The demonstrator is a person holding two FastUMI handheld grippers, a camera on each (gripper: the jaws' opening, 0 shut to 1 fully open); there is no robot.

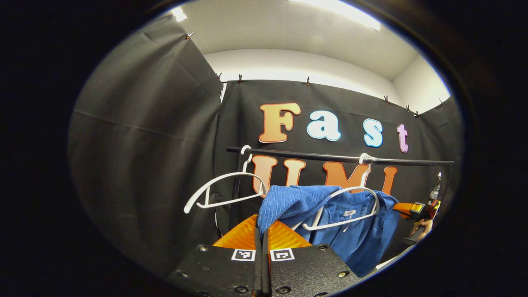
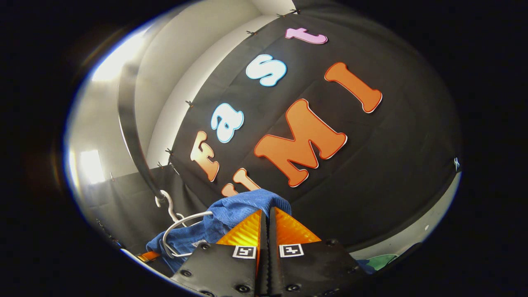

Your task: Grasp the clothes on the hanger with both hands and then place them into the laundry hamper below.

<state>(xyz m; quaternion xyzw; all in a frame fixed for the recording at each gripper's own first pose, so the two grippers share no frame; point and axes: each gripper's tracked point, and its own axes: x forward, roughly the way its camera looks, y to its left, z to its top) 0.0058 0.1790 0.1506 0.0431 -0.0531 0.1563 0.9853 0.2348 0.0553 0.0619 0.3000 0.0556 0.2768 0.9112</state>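
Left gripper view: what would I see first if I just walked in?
The blue shirt first, hanging off a white hanger on the black rail, one shoulder pinched by the left tool. Beside it, to the left, an empty hanger dangles.

You see a black rail across the far wall | an empty white hanger on its left end | small clips pin the cloth up | bright ceiling light
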